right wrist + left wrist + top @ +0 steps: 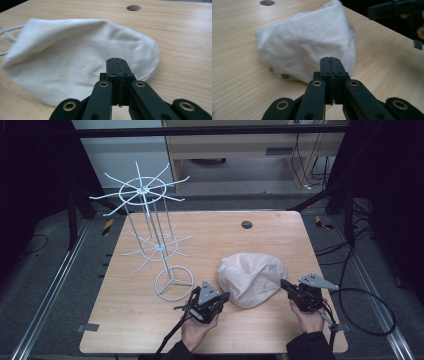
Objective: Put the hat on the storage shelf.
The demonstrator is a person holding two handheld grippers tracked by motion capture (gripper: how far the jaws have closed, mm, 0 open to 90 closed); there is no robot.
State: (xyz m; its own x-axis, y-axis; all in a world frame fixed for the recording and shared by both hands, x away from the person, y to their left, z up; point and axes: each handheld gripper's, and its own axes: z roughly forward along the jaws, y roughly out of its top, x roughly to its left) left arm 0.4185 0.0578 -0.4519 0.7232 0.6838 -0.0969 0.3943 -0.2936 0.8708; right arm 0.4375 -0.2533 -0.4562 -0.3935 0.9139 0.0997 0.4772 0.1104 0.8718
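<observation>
A pale cream fabric cap (251, 278) lies on the wooden table (280, 232), right of centre near the front. My left gripper (224, 297) sits just to the cap's left, its jaws pressed together with nothing between them; in the left gripper view its tip (331, 60) points at the cap (307, 47) from close by. My right gripper (284, 283) is at the cap's right edge, also shut and empty, its tip (117, 60) aimed at the cap (75, 60). A white wire display rack (150, 225) with two tiers of spokes stands left of the cap.
The rack's ring base (173, 283) rests on the table beside my left gripper. A round cable hole (247, 224) lies at the table's far side. A black cable (367, 312) loops off the right edge onto the floor.
</observation>
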